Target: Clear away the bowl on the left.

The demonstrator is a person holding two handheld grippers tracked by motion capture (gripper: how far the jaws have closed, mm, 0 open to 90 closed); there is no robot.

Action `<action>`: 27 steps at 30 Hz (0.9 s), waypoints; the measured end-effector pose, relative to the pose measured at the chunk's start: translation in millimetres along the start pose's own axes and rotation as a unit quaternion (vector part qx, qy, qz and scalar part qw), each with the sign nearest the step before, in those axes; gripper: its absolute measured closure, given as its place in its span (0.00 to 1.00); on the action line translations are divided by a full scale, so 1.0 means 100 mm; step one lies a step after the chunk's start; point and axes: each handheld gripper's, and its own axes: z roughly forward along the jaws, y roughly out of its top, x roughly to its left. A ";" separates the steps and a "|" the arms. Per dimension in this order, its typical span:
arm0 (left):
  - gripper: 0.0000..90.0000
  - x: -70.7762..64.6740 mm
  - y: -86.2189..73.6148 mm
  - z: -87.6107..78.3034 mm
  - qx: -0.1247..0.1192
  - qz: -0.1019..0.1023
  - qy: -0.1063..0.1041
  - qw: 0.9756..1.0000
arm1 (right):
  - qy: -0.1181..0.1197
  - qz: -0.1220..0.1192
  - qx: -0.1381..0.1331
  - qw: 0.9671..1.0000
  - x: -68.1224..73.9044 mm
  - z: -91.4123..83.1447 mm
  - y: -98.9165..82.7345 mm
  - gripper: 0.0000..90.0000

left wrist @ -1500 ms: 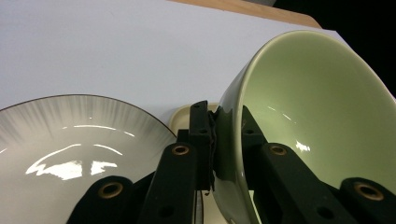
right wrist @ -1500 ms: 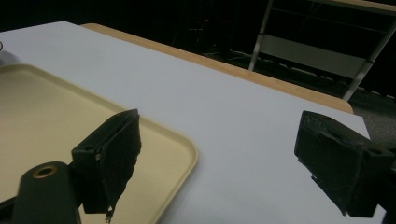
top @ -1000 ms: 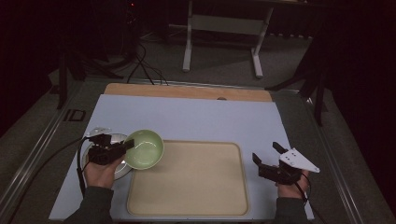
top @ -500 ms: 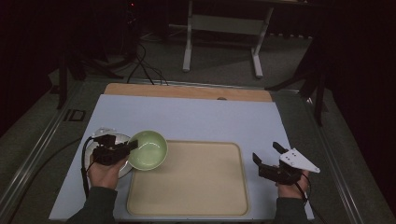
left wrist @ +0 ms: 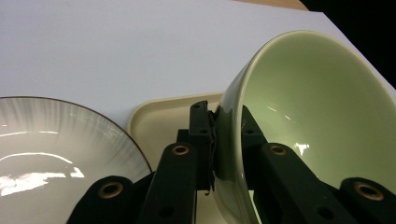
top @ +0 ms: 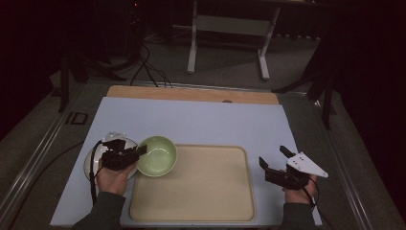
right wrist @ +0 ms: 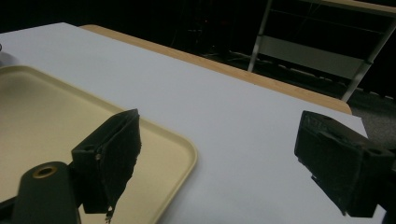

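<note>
A pale green bowl (top: 158, 155) hangs over the left top corner of the beige tray (top: 206, 191), held by its rim in my left gripper (top: 139, 152). In the left gripper view the jaws pinch the rim of the green bowl (left wrist: 308, 121) from both sides, and the bowl tilts. Under my left hand lies a white plate (top: 93, 160) with a dark rim, seen again in the left gripper view as the plate (left wrist: 56, 144). My right gripper (top: 273, 158) rests open beside the right edge of the tray, its fingertips (right wrist: 116, 144) wide apart with nothing between them.
A light blue mat (top: 201, 120) covers the table, with a wooden strip (top: 191, 93) along the far edge. Metal rails run along both table sides. A white stand (top: 230, 28) and cables sit on the dark floor beyond.
My left gripper has carried the green bowl a little to the right, from beside the tray to over its left top corner. The right gripper has stayed put.
</note>
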 end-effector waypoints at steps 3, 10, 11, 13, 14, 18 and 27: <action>0.92 -0.01 0.00 0.01 0.001 0.001 -0.001 1.000 | 0.000 0.000 0.000 1.000 0.00 0.00 0.00 0.16; 0.92 -0.05 -0.01 0.04 0.003 0.002 -0.003 1.000 | -0.001 0.000 -0.001 1.000 0.00 0.00 0.00 0.16; 0.92 -0.05 -0.02 0.05 0.003 0.003 -0.004 1.000 | -0.001 0.000 -0.001 1.000 0.00 0.00 0.00 0.16; 0.92 -0.06 -0.02 0.06 0.005 0.004 -0.004 1.000 | -0.002 0.000 -0.001 1.000 0.00 0.00 0.00 0.16; 0.92 -0.07 -0.02 0.06 0.005 0.005 -0.005 1.000 | -0.002 0.000 -0.002 1.000 0.00 0.00 0.00 0.16; 0.92 -0.09 -0.03 0.09 0.008 0.007 -0.006 1.000 | -0.002 0.000 -0.002 1.000 0.00 0.00 0.00 0.16; 0.92 -0.14 -0.04 0.14 0.014 0.010 -0.010 1.000 | -0.002 0.000 -0.002 1.000 0.00 0.00 0.00 0.16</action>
